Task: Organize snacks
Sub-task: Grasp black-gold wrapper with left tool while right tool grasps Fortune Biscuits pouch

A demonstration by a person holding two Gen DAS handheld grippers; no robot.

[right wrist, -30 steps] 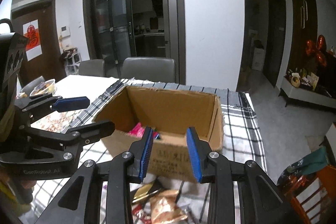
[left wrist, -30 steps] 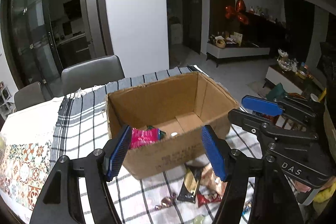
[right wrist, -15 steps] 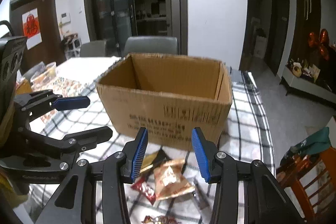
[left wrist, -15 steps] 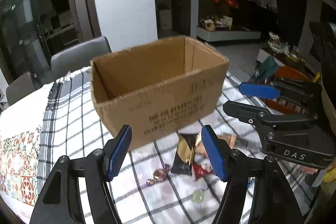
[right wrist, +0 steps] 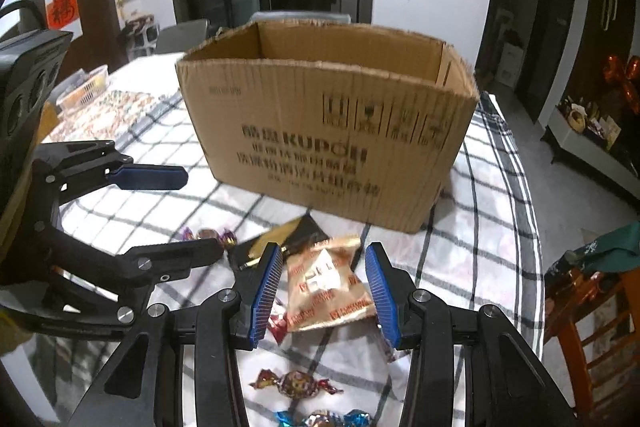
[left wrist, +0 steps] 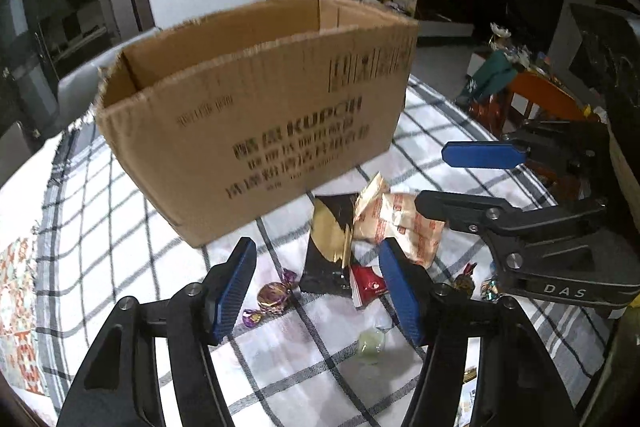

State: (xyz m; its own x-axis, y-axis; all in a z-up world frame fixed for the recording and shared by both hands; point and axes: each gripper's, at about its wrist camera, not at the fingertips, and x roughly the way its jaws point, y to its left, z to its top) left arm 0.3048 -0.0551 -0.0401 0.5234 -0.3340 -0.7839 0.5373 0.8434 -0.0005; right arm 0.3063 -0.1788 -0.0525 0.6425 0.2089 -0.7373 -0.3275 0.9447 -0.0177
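Observation:
An open cardboard box [left wrist: 256, 115] [right wrist: 328, 131] stands on the checked cloth, and its inside is hidden from here. In front of it lie a tan snack packet [left wrist: 400, 223] [right wrist: 328, 283], a black-and-gold packet [left wrist: 324, 227] [right wrist: 296, 231], a small red packet [left wrist: 368, 287] and several wrapped candies [left wrist: 272, 297] [right wrist: 296, 389]. My left gripper [left wrist: 316, 244] [right wrist: 204, 213] hovers over the black-and-gold and red packets, its jaws closing but touching nothing. My right gripper [right wrist: 323, 247] [left wrist: 432, 177] is open astride the tan packet, and its pads are clear of it.
The checked tablecloth [left wrist: 120, 227] covers the table, with a patterned mat [left wrist: 16, 291] at the left. Grey chairs [right wrist: 296, 17] stand behind the box. An orange chair [right wrist: 592, 307] sits past the table's right edge. A plastic container [right wrist: 84, 89] rests far left.
Both grippers have sunk from above the box to just over the snacks in front of it. The right jaws have spread wider. The left jaws have narrowed slightly.

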